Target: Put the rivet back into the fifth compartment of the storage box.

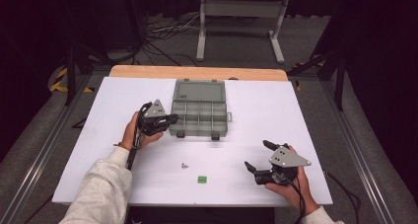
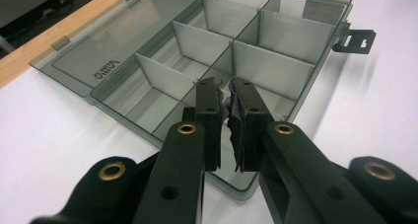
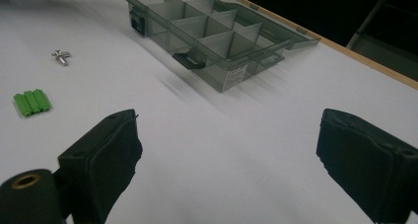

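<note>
Two grippers are at work around the compartment box [image 1: 199,116]. The left gripper [image 1: 170,119] sits at the box's left edge, its jaws nearly closed over the near wall; whether they pinch that wall cannot be told. The box lies with its lid [image 2: 123,36] folded flat behind it. The right gripper [image 1: 257,156], jaws spread wide and empty, rests well apart from the box, nearer the person. Between them lie a small metal screw [image 1: 185,165] and green plugs [image 1: 202,179].
</note>
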A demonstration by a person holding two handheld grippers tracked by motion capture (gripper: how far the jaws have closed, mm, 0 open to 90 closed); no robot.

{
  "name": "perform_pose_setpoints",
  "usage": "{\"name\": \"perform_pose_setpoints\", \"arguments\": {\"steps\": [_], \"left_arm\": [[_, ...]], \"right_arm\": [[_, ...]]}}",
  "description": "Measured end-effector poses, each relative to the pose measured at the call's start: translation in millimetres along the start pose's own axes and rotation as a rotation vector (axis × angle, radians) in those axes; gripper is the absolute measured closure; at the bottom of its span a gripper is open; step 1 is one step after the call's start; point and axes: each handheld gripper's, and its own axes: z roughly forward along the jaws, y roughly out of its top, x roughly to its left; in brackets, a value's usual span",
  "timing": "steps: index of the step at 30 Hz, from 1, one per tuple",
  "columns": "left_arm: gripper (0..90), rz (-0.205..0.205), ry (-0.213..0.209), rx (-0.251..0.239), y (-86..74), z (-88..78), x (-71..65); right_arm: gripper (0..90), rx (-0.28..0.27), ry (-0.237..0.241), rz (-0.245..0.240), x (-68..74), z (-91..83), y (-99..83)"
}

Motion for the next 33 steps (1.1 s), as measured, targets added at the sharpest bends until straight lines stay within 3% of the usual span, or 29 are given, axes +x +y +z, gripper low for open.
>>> {"name": "perform_pose_setpoints", "arguments": {"steps": [11,19,23,28,33], "left_arm": [[82.8,-0.007,0.009,-0.001,-1.3,-1.7,1.4],[75.0,-0.018,0.024,-0.014,-2.1,-5.5,3.2],[69.3,-0.003,0.045,-0.036,0.0,-11.1,1.9],[63.4,0.005,0.037,-0.076,1.4,-26.0,-3.5],[58.0,0.056,0.049,-0.092,-1.1,-37.5,-13.8]], "right_arm": [[9.6,-0.001,0.002,0.004,-0.3,0.2,-0.1],[9.5,-0.003,0.003,0.007,-1.0,0.0,-0.3],[9.5,-0.004,0.002,0.007,-1.0,0.0,-0.1],[9.5,-0.006,0.000,0.005,-1.1,-0.9,0.1],[9.5,-0.008,0.001,0.006,-1.1,-1.5,0.2]]}}
